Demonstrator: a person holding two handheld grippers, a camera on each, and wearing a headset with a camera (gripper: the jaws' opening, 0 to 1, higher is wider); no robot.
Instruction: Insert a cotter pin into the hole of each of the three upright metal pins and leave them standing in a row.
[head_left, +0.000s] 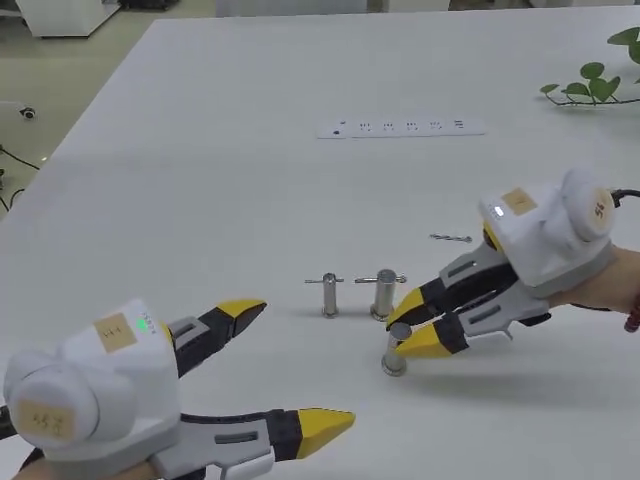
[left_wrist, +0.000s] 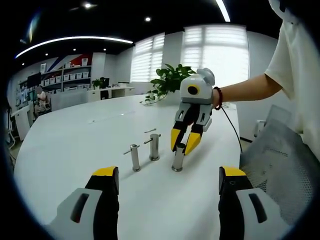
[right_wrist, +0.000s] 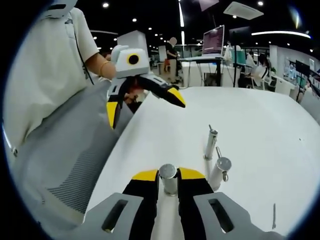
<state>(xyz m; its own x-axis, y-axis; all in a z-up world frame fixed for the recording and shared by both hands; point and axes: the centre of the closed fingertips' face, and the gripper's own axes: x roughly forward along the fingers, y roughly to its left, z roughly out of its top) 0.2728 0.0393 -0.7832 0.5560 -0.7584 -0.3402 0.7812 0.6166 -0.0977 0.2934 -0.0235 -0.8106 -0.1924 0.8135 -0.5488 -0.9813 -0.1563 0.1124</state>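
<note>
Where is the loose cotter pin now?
Head view: the thin metal cotter pin lies on the white table, beyond the right gripper, before the white power strip.

the left gripper (head_left: 295, 365) and right gripper (head_left: 403, 328) have rounded white housings with tan stickers (head_left: 113, 330), grey-and-black jaws and yellow tips. the left one shows a small green light (head_left: 142, 323), the right one trails a thin black cable (left_wrist: 231, 126). the person wears a white short-sleeved shirt (left_wrist: 295, 50) and a dark red bead bracelet (left_wrist: 216, 97) on the right wrist
</note>
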